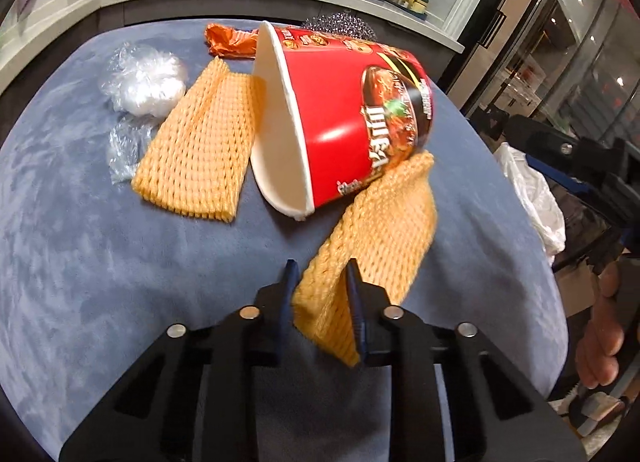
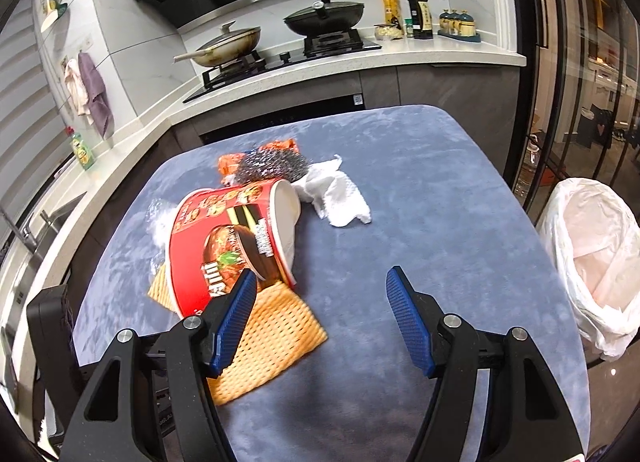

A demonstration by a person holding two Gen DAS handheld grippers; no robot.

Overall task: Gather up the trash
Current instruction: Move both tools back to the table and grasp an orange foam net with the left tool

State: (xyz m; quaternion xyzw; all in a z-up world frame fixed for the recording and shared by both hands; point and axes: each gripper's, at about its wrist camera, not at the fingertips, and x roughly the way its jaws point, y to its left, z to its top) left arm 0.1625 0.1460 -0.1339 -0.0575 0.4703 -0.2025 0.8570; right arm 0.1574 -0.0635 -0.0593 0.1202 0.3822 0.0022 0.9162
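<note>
My left gripper (image 1: pixel 321 278) is shut on the near end of an orange foam net sleeve (image 1: pixel 376 230), which runs up under a red instant-noodle cup (image 1: pixel 352 102) lying on its side. A second foam net (image 1: pixel 196 146) lies flat to the left of the cup. In the right wrist view the same cup (image 2: pixel 224 250) rests on the held net (image 2: pixel 272 334). My right gripper (image 2: pixel 322 274) stands open just right of the cup and above the blue-grey tablecloth (image 2: pixel 440 190), with nothing between its fingers.
Crumpled clear plastic (image 1: pixel 140 78), an orange wrapper (image 1: pixel 228 40), a steel scourer (image 2: pixel 276 168) and a white cloth (image 2: pixel 336 194) lie around the cup. A bin lined with a white bag (image 2: pixel 592 254) stands off the table's right side. A person's hand (image 1: pixel 604 326) shows at the right edge.
</note>
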